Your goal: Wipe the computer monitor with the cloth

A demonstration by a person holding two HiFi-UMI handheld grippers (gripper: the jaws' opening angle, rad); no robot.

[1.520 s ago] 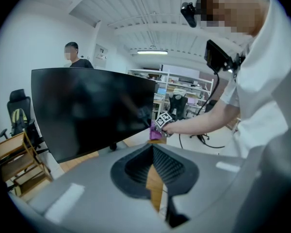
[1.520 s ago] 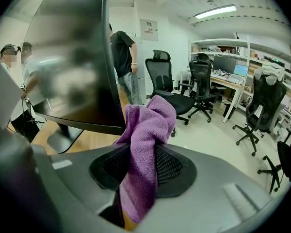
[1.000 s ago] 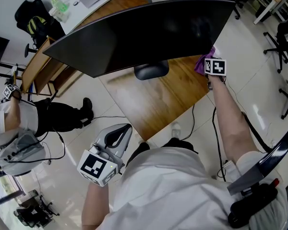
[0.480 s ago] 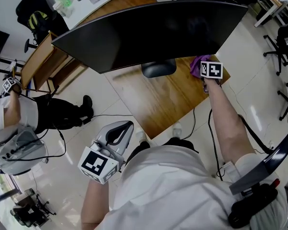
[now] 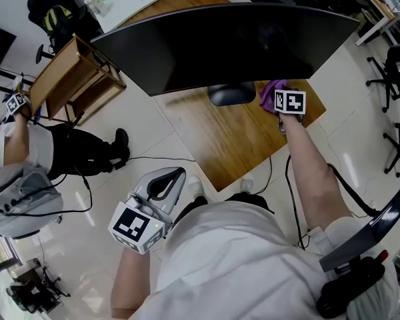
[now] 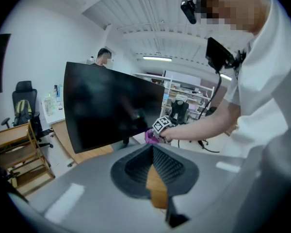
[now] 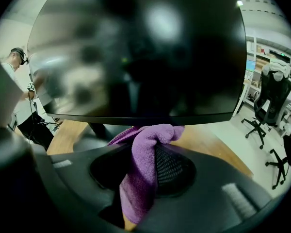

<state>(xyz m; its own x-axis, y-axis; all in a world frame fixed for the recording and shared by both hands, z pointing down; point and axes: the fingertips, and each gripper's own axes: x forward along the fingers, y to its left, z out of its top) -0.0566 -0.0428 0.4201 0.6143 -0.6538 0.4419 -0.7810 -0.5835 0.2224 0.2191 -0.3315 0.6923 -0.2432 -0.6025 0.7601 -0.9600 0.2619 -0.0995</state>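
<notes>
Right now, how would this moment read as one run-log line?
right gripper: jaws shut on purple cloth | position: at monitor lower edge, contact unclear | left gripper: jaws shut, empty

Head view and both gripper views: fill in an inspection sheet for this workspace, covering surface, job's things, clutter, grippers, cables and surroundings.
Surface: wooden desk, bare apart from the monitor's stand base.
Job's things: monitor, screen dark; purple cloth just below its lower edge, contact unclear.
Clutter: nothing seen on the desk.
Grippers: right gripper shut on the cloth; left gripper shut with nothing in it, low and away from the desk.
Cables: black cable lies across the floor; another runs down near the desk's front edge.
Surroundings: a person at left, wooden rack, office chairs.
</notes>
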